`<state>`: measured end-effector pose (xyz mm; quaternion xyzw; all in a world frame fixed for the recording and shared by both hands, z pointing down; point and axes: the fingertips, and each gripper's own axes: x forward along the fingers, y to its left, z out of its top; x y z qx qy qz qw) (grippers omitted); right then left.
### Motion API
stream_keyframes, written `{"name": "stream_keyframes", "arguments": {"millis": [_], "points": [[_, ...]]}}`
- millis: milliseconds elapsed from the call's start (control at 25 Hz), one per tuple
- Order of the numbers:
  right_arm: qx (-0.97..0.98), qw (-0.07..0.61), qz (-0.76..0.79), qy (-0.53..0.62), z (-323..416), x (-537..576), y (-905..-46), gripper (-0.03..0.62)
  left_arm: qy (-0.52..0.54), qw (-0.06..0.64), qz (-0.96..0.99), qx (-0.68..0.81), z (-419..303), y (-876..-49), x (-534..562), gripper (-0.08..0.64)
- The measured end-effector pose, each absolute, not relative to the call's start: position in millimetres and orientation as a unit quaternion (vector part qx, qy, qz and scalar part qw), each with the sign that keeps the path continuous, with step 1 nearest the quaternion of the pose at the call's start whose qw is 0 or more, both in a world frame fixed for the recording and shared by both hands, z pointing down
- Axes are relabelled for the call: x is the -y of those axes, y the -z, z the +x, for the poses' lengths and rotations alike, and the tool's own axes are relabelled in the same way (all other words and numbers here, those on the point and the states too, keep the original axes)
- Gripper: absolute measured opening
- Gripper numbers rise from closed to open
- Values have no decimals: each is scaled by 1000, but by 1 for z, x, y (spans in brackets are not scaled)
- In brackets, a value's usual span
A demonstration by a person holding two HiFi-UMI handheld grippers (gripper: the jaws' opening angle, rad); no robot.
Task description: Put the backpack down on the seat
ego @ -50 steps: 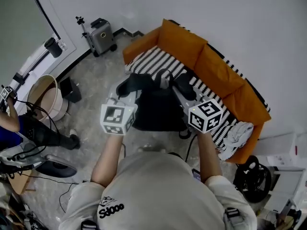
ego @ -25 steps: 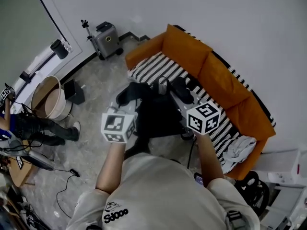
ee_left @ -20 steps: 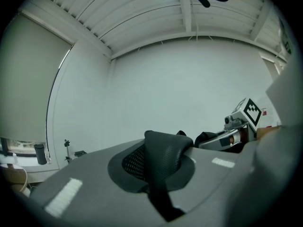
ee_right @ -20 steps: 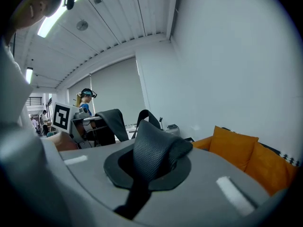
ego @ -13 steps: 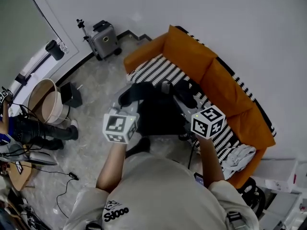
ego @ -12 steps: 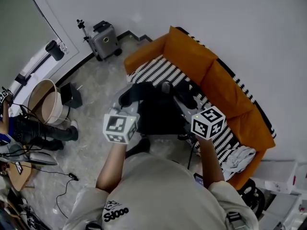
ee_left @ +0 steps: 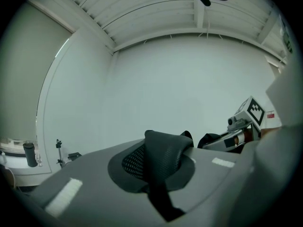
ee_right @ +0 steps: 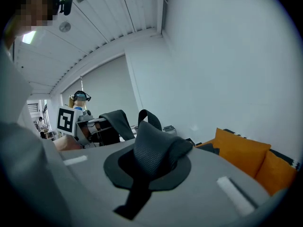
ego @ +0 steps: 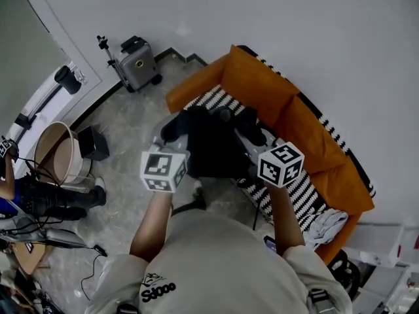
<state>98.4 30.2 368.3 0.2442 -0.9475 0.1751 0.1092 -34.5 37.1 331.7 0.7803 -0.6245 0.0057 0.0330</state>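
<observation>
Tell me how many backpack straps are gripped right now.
2. One strap is pinched in the left gripper; the second strap is pinched in the right gripper. Other straps may be hidden from these views.

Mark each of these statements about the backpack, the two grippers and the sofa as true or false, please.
1. The left gripper is shut on a padded strap of the black backpack. True.
2. The right gripper is open and empty. False: it is shut on the other strap.
3. The backpack lies flat on the floor with no gripper on it. False: both grippers hold it by its straps in front of the sofa.
4. The sofa's back cushions are orange. True.
5. The seat is plain blue. False: it has black and white stripes.
</observation>
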Motion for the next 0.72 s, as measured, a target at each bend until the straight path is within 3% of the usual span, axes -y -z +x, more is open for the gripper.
{"name": "stream_keyframes", "arguments": {"millis": [720], "points": [[934,125,273,-195,58,61,-383,5,-15,60,800,597,-74,-351,64,11]]}}
